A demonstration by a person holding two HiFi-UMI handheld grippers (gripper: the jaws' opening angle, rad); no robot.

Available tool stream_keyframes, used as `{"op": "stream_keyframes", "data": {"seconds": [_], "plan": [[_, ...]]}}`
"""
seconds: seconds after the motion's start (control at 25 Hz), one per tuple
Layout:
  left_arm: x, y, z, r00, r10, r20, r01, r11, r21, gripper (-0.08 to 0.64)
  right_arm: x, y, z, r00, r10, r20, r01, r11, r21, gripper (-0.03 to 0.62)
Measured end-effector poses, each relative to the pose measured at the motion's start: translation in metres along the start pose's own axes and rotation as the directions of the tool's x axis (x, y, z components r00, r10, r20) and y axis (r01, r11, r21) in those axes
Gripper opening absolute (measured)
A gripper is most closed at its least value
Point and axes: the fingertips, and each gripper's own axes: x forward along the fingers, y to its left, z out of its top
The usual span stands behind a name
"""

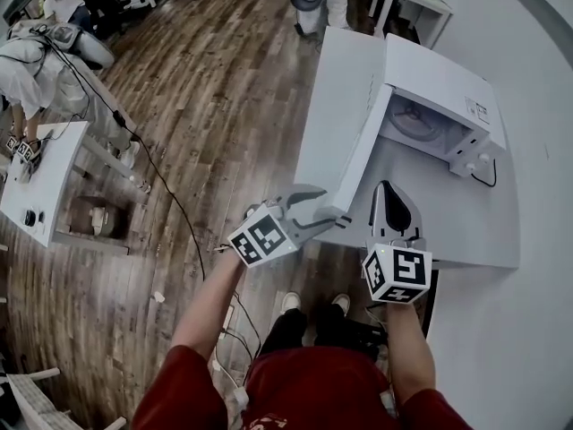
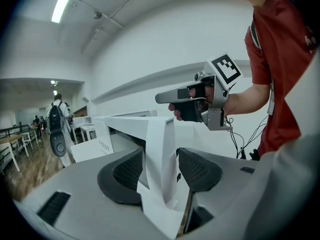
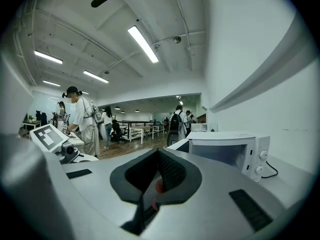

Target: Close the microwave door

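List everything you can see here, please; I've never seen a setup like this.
microwave: one, white, on the table
microwave door: one, white, swung open
table: one, white, under the microwave
floor: one, brown wood, left of the table
cable: one, black, across the floor
people: several, mixed clothing, far across the floor
left gripper: one, grey, jaws open around the door's free edge
right gripper: one, grey, jaws shut, over the table
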Motion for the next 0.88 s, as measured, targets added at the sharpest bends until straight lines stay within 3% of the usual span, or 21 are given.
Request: {"op": "stream_keyframes", "data": {"seconds": [0.2,0.52,0.88], "plan": [[0.002,0.001,0.001,1.000,-0.022,0.004,0.022,1.000,0.008,0.183,0.000,-0.005,-0.002,1.000,-0.017,-0.007,0.017,1.000,0.003,0.025],[0.012,-0.010,0.005,0.997,-0.077,-0.013,0.078,0.997,0.020,0.168,-0.007,-0.014,-0.002,0.999,-0.040,-0.004,0.040,0.999,0.005,0.025],[0.051,-0.040,0.023,0.992,-0.128,0.004,0.127,0.991,0.034,0.163,-0.038,-0.060,-0.006,0.992,-0.126,-0.003,0.126,0.992,0.024,0.025]]}}
